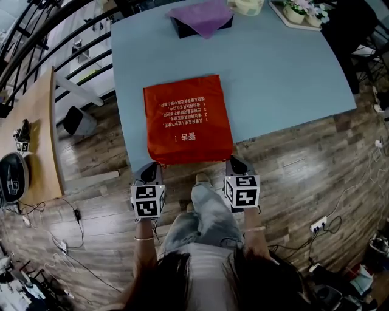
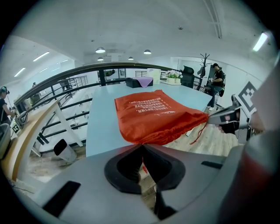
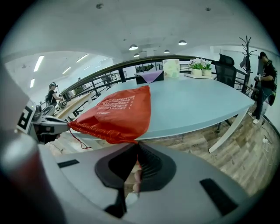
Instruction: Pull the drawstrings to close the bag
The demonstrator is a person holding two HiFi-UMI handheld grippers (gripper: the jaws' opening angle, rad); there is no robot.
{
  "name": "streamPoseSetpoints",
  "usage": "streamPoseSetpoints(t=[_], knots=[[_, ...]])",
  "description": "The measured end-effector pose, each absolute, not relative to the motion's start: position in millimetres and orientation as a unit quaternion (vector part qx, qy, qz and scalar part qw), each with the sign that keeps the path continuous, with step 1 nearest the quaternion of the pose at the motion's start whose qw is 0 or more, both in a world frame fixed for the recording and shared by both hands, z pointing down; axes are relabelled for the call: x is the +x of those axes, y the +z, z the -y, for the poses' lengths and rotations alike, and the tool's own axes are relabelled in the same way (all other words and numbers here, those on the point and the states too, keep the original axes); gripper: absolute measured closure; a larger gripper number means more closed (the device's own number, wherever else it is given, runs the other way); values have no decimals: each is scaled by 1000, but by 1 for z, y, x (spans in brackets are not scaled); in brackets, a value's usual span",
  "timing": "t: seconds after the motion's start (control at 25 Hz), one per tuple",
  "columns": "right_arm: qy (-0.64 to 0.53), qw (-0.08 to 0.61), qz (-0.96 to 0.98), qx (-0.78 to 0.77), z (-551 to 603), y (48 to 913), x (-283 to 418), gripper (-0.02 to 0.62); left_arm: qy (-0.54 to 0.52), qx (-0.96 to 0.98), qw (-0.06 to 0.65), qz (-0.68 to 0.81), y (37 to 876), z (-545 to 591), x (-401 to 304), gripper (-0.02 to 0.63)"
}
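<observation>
An orange drawstring bag (image 1: pixel 187 121) lies flat on the light blue table (image 1: pixel 273 73), its gathered mouth at the near edge. My left gripper (image 1: pixel 150 167) is at the mouth's left corner and my right gripper (image 1: pixel 234 163) is at the right corner. In the left gripper view, the left gripper (image 2: pixel 142 148) is shut on a red drawstring (image 2: pixel 143 168) just below the bag (image 2: pixel 153 116). The right gripper (image 2: pixel 214 118) pinches the far corner, with a loose cord end (image 2: pixel 197 132) hanging. In the right gripper view, the right gripper (image 3: pixel 136 145) is shut at the bag's (image 3: pixel 118 113) puckered corner.
At the table's far side stand a dark box under a purple cloth (image 1: pixel 200 18), a white roll (image 1: pixel 246 6) and a tray with flowers (image 1: pixel 301 12). A wooden bench (image 1: pixel 36 133), a bin (image 1: pixel 79 120) and a railing (image 1: pixel 61 42) are on the left. My legs (image 1: pixel 206 212) are below the table edge.
</observation>
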State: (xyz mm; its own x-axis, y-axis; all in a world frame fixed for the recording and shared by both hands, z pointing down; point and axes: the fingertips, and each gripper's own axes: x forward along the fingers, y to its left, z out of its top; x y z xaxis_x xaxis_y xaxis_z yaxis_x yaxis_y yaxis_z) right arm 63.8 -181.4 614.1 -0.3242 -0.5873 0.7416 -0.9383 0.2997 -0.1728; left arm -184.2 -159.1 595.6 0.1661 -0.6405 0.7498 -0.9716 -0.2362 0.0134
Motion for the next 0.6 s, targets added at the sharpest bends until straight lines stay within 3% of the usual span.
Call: streamPoseSetpoints(t=[0.6], knots=[[307,266,749,523,185,602,74,566,313,707,262,578,589,159,-200,586]])
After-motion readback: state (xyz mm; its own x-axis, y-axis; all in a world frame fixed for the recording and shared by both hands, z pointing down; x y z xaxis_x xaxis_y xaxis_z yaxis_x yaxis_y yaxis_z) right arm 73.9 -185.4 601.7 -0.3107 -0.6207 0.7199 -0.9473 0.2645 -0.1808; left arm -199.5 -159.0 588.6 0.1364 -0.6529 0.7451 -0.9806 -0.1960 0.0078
